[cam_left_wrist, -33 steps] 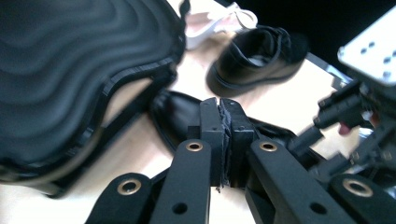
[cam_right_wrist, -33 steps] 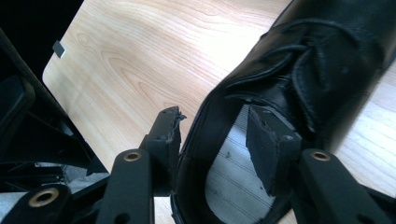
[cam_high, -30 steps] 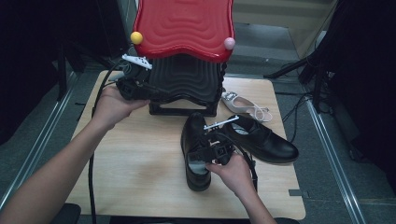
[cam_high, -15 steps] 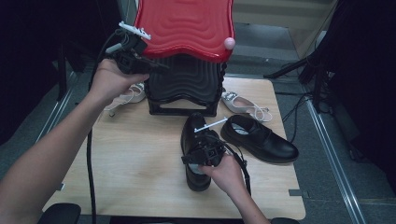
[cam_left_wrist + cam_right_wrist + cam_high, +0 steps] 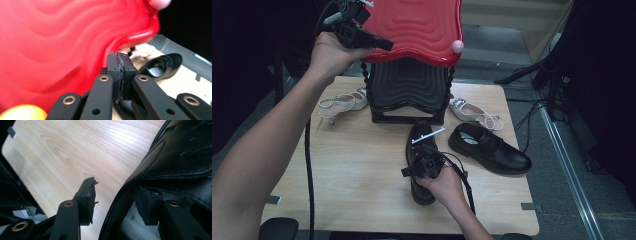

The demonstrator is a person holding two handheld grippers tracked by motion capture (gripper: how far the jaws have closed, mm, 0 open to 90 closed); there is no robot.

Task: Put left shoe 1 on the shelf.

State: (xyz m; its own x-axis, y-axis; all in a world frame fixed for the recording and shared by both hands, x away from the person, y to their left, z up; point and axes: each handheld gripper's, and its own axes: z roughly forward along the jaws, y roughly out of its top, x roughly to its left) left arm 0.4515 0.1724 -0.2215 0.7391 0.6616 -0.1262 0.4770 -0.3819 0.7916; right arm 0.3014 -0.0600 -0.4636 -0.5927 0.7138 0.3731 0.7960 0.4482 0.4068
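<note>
Pale wooden surface [image 5: 362, 165] sits in a dim room, dark floor and cables around it. From the high view, at far left, the left tool [image 5: 374, 42] is held up in the person's left hand [image 5: 329, 52] against the left edge of the glossy red wavy top [image 5: 417, 25] of a black ribbed plastic rack [image 5: 407, 90] standing at the far middle of the surface. The left gripper view shows what the high view cannot: its two black jaws are pressed together with nothing between them, the red top close behind them and a yellow ball [image 5: 22, 112] at the bottom corner. A white strappy sandal [image 5: 342, 103] lies left of the rack. Near the middle, the right tool [image 5: 424, 167] in the right hand [image 5: 444, 182] is over a black leather lace-up shoe [image 5: 419, 160]. The right gripper view makes the relation plain: its jaws stand fairly wide, one pad [image 5: 87, 200] outside the shoe's collar over bare wood, the other pad inside the shoe, not pressing on the leather. They have just narrowed a little. Right of this lies the second black leather shoe [image 5: 489, 147], and beyond it a second white sandal [image 5: 472, 112].
</note>
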